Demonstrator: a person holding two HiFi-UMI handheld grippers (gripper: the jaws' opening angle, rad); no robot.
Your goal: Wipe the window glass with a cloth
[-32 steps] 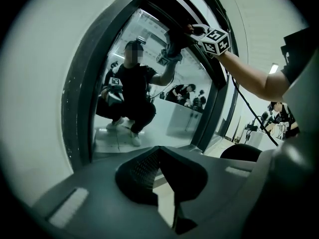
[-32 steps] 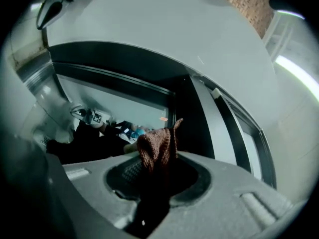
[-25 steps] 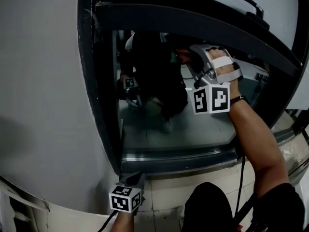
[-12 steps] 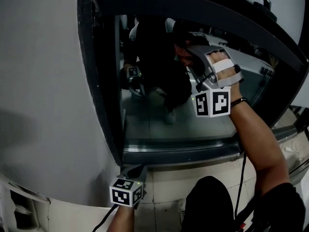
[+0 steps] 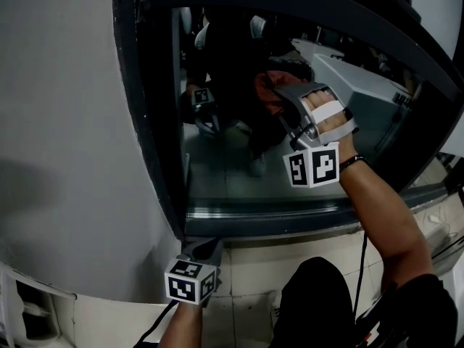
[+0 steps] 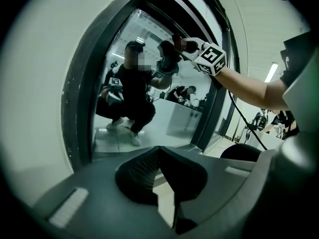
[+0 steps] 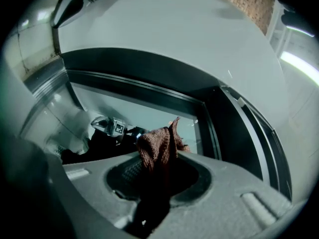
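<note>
one brown knit cloth (image 7: 158, 151) sits pinched between the jaws of the right gripper (image 7: 158, 185). jaws clamped on its lower part. the bunched top sticks out past the tips toward 12 o'clock and presses on the window glass (image 7: 149, 114). in head view the cloth (image 5: 268, 93) is at about 1 o'clock of frame centre, on the upper part of the glass (image 5: 239, 176), just ahead of the right gripper (image 5: 284, 101). its marker cube (image 5: 313, 167) is at 5 o'clock of the cloth, then the bare right forearm (image 5: 377, 209) running down to 5 o'clock.

left gripper (image 5: 203, 251) is low at 6-7 o'clock, well apart from the cloth, just below the bottom of the dark window frame (image 5: 148, 129). its own view shows the left gripper (image 6: 164, 180) with tips brought together and nothing between them.

glass is set in that dark frame, with grey wall (image 5: 65, 122) at 9 o'clock. pale tiled floor (image 5: 246, 285) lies below the sill at 6 o'clock. a black cable (image 5: 360, 267) hangs under the right forearm.

glass is dark and mirror-like. it reflects a crouching person (image 5: 232, 71) and a gripper, so what is behind it cannot be made out. exact contact patch of cloth on glass is hard to tell in head view. fisheye edges cut off the frame top. the cloth's lower end is lost in shadow inside the jaws.
</note>
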